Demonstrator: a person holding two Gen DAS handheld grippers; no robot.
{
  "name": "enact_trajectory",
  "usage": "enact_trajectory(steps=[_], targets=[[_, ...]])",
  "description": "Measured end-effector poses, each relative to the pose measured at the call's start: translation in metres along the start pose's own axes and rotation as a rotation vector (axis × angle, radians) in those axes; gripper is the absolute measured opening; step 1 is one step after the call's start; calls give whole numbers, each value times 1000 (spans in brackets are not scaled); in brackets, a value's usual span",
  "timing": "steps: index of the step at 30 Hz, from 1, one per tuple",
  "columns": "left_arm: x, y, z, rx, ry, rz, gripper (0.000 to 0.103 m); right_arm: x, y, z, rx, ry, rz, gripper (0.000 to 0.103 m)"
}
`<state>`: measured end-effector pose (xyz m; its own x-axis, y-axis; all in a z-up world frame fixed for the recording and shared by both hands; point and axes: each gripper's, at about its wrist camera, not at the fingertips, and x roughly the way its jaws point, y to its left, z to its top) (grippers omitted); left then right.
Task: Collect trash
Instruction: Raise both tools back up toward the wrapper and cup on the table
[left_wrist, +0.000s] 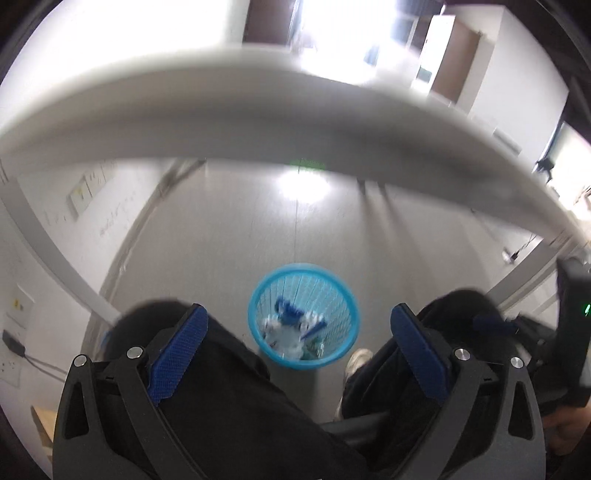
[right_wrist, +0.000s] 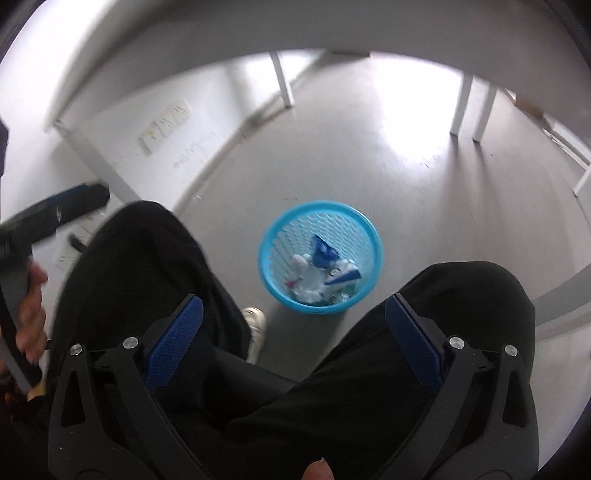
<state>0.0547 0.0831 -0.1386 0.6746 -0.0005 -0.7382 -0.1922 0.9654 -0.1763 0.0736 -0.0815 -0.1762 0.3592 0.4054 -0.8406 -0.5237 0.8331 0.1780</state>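
A round blue mesh wastebasket (left_wrist: 303, 316) (right_wrist: 320, 257) stands on the grey floor (left_wrist: 236, 236) (right_wrist: 369, 155) between the seated person's knees, a little beyond them. Inside lies the trash (left_wrist: 291, 330) (right_wrist: 320, 271): crumpled white paper and blue-and-white wrappers heaped on the bottom, well below the rim.

The basket is plastic, its wall an open lattice under a smooth solid rim. The floor is smooth and shiny, with a bright glare patch far from the basket.

The left gripper (left_wrist: 299, 354) has its jaws spread wide with nothing between them; its textured blue pads (left_wrist: 179, 354) flank the basket in the left wrist view. The right gripper (right_wrist: 293, 339) is likewise wide apart and holds nothing.

The white table edge (left_wrist: 258, 122) (right_wrist: 184, 40) arcs overhead on the far side. White table legs (right_wrist: 282, 79) stand far off, leaving bare floor around the basket. Black trousers (left_wrist: 240, 398) (right_wrist: 140, 266) close in on the near left and right, and a white shoe (right_wrist: 255, 328) rests just near of the basket.
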Motion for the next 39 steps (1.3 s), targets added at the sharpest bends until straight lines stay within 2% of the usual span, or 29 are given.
enact_trajectory(steps=[4,7,9,14,18,22,25,30,39], targets=[[-45,3,24,26,-137,-1,97,-50,11,6,-17,-117,73,95],[-61,4,40,68,-230,18,97,-83,16,14,-18,-186,119,95],[-63,7,50,64,-242,22,97,-106,19,23,-10,-226,134,95],[-66,11,76,27,-262,-28,97,-145,25,49,-36,-331,66,95],[-65,1,98,56,-289,-36,97,-168,22,81,-52,-419,0,95],[-60,-6,127,83,-305,-26,97,-173,6,126,-31,-443,-36,95],[-41,-9,153,104,-280,7,97,-171,-8,160,-15,-447,-35,95],[-11,-11,192,107,-199,-12,97,-154,-27,221,-2,-434,-58,95],[36,-18,241,105,-119,12,97,-107,-51,304,30,-349,-79,90]])
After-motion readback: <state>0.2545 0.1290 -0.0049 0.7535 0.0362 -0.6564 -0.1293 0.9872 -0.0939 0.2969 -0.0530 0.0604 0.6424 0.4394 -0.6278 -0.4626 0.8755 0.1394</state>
